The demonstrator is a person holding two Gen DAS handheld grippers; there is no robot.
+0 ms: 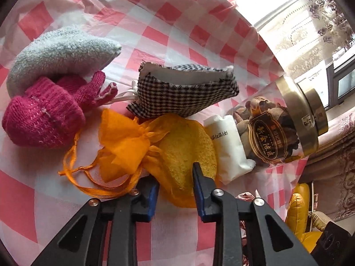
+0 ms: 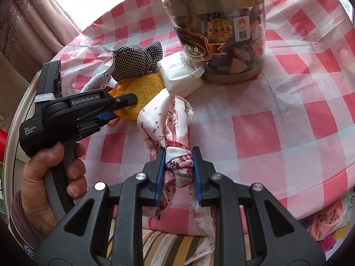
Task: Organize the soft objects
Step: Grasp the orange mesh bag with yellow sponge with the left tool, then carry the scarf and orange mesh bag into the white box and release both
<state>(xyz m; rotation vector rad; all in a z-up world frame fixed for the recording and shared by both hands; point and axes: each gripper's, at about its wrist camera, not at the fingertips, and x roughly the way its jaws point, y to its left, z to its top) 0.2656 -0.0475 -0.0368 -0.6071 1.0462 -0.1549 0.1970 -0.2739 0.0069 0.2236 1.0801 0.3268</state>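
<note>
Printed scarf (image 2: 178, 161) clamped in right gripper (image 2: 178, 173) — yellow sponge (image 1: 188, 153) between left gripper (image 1: 175, 190).

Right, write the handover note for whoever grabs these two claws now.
Left claw: closing around the yellow sponge in the orange mesh bag; I cannot tell if the pads press it yet.
Right claw: shut on the red-print scarf, near the table's front edge.
Piled together left of the jar: grey cloth, magenta knit, checked pouch, white packet.
Done: most soft things grouped.
Left: add the scarf, settle the sponge.
</note>
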